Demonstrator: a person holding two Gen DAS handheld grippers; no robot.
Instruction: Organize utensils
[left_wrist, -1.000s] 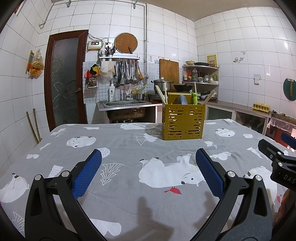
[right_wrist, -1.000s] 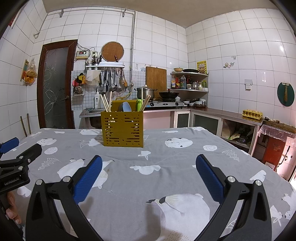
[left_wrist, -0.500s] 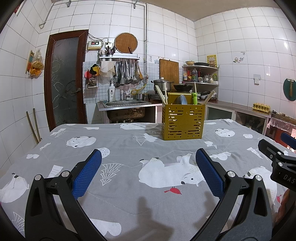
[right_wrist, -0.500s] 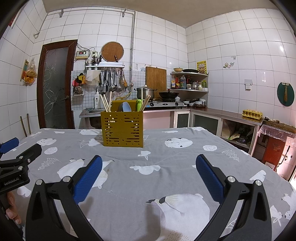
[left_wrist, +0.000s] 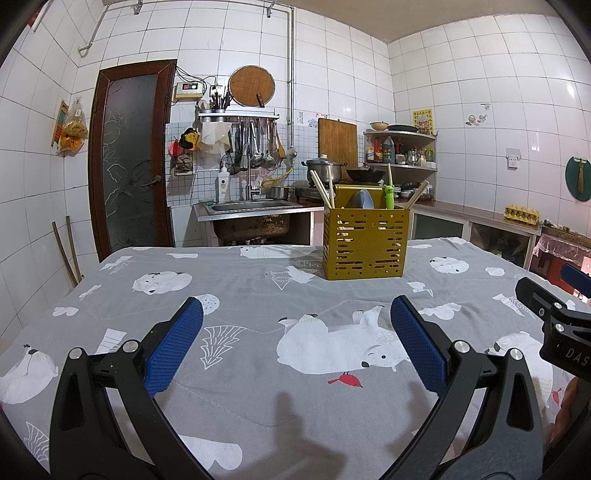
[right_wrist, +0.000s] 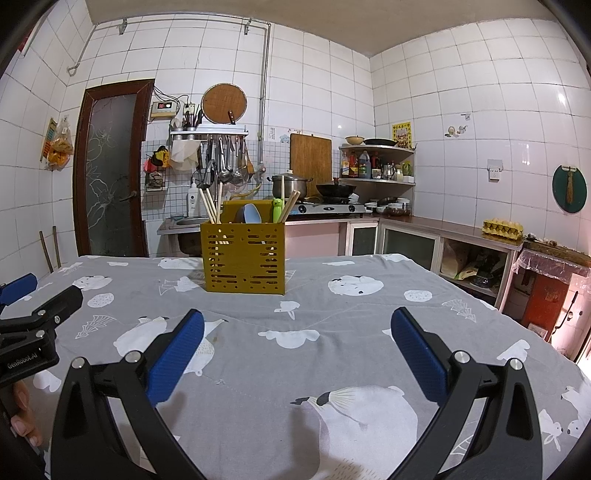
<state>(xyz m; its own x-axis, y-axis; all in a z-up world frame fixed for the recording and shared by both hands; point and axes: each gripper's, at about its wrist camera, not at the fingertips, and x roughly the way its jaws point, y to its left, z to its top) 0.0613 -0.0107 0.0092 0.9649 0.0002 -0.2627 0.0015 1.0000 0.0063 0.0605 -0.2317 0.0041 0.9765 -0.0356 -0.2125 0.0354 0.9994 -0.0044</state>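
Both grippers held spread and empty above the table, the utensil holder well ahead of them

The left gripper (left_wrist: 295, 341) and the right gripper (right_wrist: 297, 343) are seen with blue pads wide apart and nothing between them. The yellow perforated plastic utensil holder (right_wrist: 243, 258) stands upright on the grey cloth with white bear prints (right_wrist: 332, 306), and wooden chopsticks (right_wrist: 210, 206), a blue-grey spoon (right_wrist: 249, 214) and a small green utensil (right_wrist: 277, 210) are already kept in it. No loose utensil is seen on the cloth. It is judged that the light holder could be tipped or pushed if a leaning chopstick is pulled sideways, and the soft cloth may slide under it. Between the grippers and the holder nothing is placed; only the other gripper is near at the side
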